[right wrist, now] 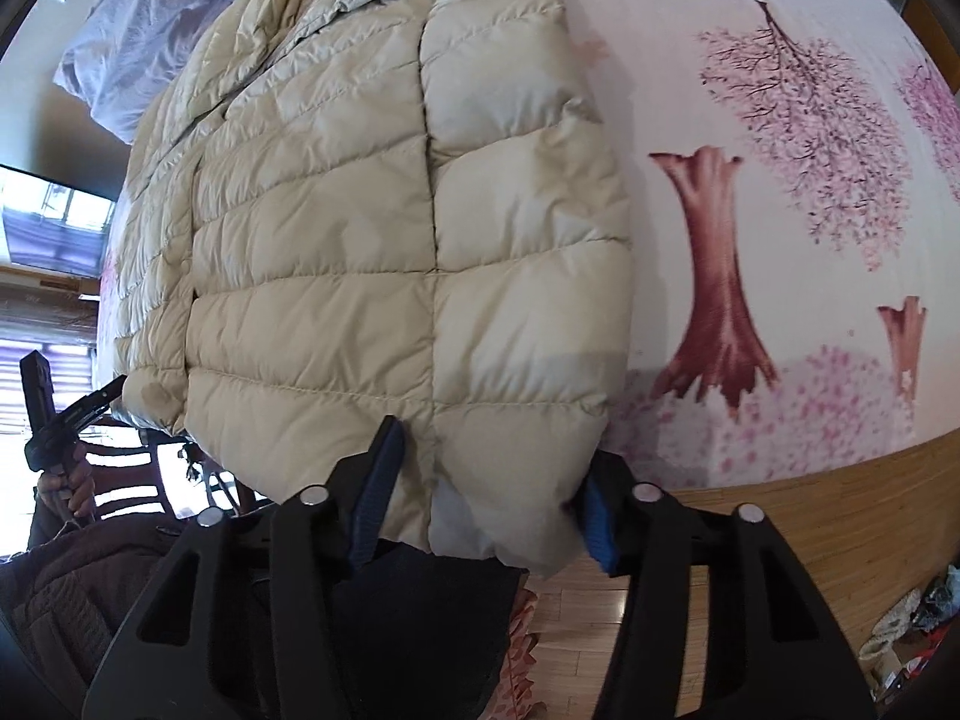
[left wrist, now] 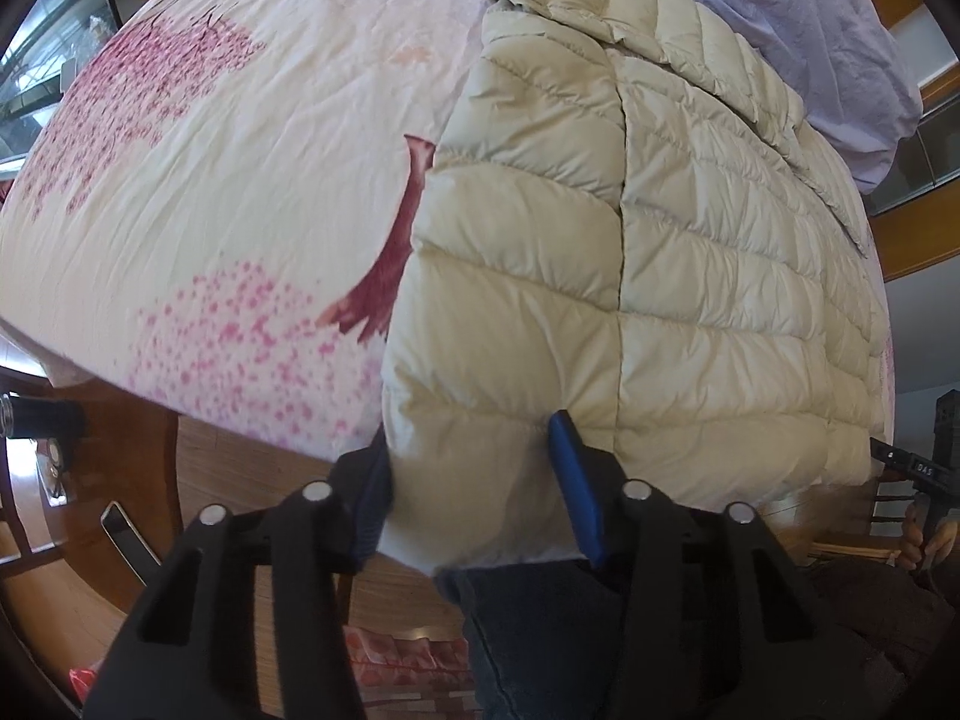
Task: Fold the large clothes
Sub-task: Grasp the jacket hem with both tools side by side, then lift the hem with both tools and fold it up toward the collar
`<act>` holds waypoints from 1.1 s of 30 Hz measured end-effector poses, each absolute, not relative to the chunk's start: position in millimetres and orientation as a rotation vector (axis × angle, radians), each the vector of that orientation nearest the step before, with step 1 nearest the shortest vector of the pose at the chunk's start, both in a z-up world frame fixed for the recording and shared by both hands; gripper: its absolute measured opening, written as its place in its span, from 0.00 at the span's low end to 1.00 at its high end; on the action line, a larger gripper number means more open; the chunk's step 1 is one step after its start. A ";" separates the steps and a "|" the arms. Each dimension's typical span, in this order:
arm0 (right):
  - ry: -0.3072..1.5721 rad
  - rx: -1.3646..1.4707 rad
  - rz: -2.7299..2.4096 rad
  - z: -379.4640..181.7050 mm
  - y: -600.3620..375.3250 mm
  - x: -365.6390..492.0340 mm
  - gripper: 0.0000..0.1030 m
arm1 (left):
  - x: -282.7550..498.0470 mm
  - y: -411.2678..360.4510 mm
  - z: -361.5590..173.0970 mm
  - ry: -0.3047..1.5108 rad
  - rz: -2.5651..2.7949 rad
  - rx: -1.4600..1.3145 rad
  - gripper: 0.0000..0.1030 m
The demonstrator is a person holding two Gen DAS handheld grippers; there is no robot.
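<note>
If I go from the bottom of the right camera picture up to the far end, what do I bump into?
Right gripper with blue-padded fingers → hem of the cream quilted puffer jacket → the jacket's collar end → crumpled lavender cloth at the far edge of the cherry-tree printed bedsheet.

The left gripper [left wrist: 474, 492] points forward and slightly down, its two blue-padded fingers [left wrist: 577, 480] spread wide with cloth bulging between them. The right gripper [right wrist: 489, 492] has the same pose, fingers [right wrist: 379, 480] wide apart around padded cloth. Whether either pair is actually pressing the cloth is hard to tell. Each wrist view catches the other gripper off to its side, held in a bare hand [right wrist: 69, 489].
</note>
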State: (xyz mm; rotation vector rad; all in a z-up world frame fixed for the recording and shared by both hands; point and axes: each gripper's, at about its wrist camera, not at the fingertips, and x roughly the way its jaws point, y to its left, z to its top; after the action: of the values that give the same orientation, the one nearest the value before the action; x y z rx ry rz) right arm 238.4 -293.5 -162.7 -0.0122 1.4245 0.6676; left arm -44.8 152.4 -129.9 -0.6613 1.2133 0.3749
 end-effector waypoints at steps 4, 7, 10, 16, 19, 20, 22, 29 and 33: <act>1.418 0.006 0.678 -164.0 -283.9 243.9 0.33 | -50.5 147.2 -129.6 1.207 0.375 -0.681 0.37; 1.386 0.012 0.695 -160.2 -288.9 243.0 0.17 | -52.9 143.3 -130.1 1.201 0.365 -0.703 0.17; 1.325 -0.004 0.695 -149.3 -288.4 245.5 0.11 | -50.4 140.2 -124.1 1.190 0.378 -0.685 0.06; 1.219 -0.007 0.680 -125.0 -288.8 258.3 0.09 | -32.8 138.9 -99.0 1.151 0.414 -0.606 0.04; 1.179 -0.018 0.668 -114.9 -288.5 265.8 0.09 | -25.9 142.3 -87.9 1.133 0.427 -0.573 0.04; 1.166 -0.021 0.667 -111.7 -288.7 268.3 0.09 | -23.4 143.0 -85.0 1.129 0.430 -0.563 0.04; 1.145 -0.024 0.665 -106.6 -288.3 273.1 0.09 | -17.1 145.3 -78.6 1.120 0.439 -0.542 0.04; 1.079 -0.033 0.653 -87.0 -275.0 292.4 0.09 | 5.3 154.9 -59.5 1.077 0.460 -0.502 0.04; 1.041 -0.033 0.644 -74.2 -268.2 306.2 0.09 | 19.9 164.6 -45.3 1.037 0.470 -0.489 0.04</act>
State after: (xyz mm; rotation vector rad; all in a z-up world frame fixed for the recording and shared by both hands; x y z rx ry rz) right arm 306.2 -268.2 -74.2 -0.0328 1.0410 0.6437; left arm 19.9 164.6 -45.3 -0.4886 1.0368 0.4701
